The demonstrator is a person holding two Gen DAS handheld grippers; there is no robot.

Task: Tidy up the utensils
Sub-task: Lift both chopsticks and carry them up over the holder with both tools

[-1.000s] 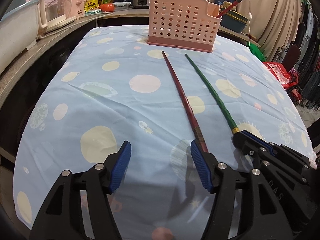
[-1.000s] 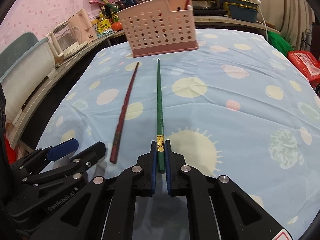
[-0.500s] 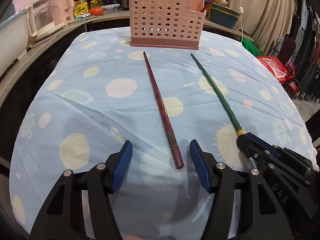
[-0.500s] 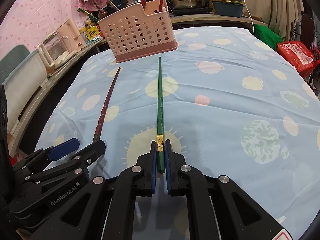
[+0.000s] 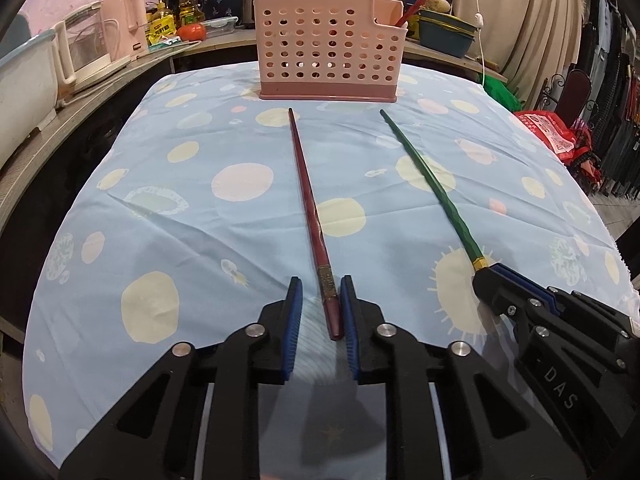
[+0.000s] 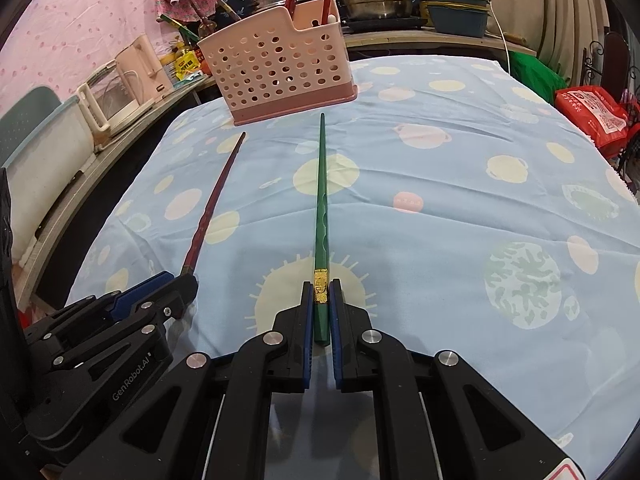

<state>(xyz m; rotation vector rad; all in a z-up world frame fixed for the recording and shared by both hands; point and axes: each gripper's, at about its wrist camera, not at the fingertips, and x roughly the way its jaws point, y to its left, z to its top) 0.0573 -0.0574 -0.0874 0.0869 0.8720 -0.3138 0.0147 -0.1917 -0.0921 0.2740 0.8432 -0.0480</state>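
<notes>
Since the earlier frames the left gripper [image 5: 320,300] has slid sideways until the thick end of the red chopstick [image 5: 308,200] lies between its blue pads, and its jaws have just been closing around that end. In the left wrist view the right-hand pad touches the chopstick or nearly so, while a strip of cloth shows between the chopstick and the other pad, so the grip is not yet made. The red chopstick lies on the table [image 5: 120,208], running from the near edge toward the far edge, its thin tip just short of the pink basket [image 5: 328,48]. The basket stands at the middle of the far edge, with more chopsticks upright inside it. To the right lies the green chopstick [image 5: 432,188], angled a little away from the red one, its gold-banded end caught in the right gripper [image 5: 486,274] near the near right corner.

From the right wrist view, the right gripper [image 6: 321,300] has its jaws clamped on the thick end of the green chopstick [image 6: 321,208], the pads pressing both sides at the gold band. The chopstick points straight toward the far edge, tip near the basket [image 6: 276,72]. The red chopstick [image 6: 212,204] lies to the left, apart from the green one, and its near end is hidden at the tip of the left gripper [image 6: 182,284] by the near left corner of the table [image 6: 480,240].
</notes>
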